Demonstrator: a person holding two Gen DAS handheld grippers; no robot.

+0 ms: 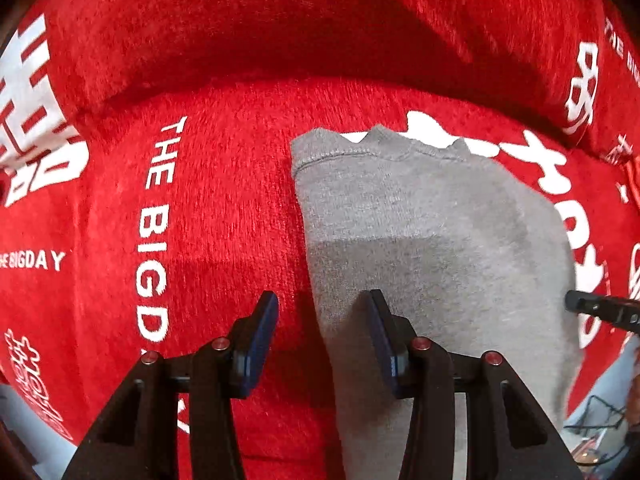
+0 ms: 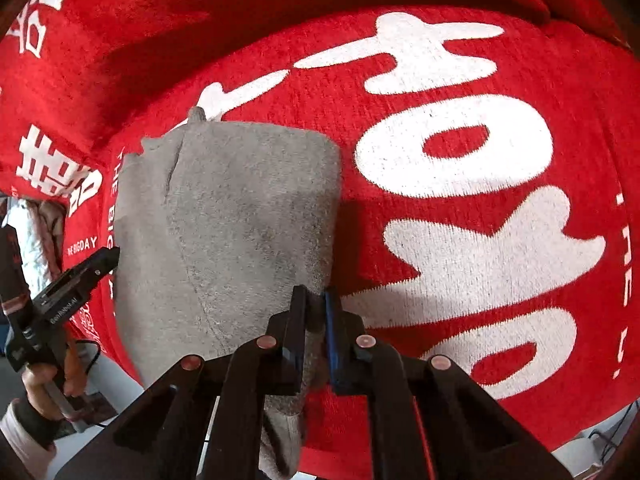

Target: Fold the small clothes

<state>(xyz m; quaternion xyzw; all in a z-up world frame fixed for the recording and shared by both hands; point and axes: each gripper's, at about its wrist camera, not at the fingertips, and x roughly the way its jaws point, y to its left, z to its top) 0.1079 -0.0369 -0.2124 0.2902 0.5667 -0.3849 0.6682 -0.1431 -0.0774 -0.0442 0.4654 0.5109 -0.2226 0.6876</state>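
Red plush cloth (image 1: pixel 224 208) printed with white lettering is covering the surface, and the grey garment (image 1: pixel 420 240) is lying flat on it, its long axis running away from me. My right gripper (image 2: pixel 316 304) is pinching the garment's near right edge, while my left gripper (image 1: pixel 322 300) is hovering released, jaws straddling the near left edge, ready to close.

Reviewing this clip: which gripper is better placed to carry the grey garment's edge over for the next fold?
Right. The right gripper is shut on the near right edge of the grey knit garment lying on the red plush blanket. The left gripper is open, straddling the garment's left edge, holding nothing.
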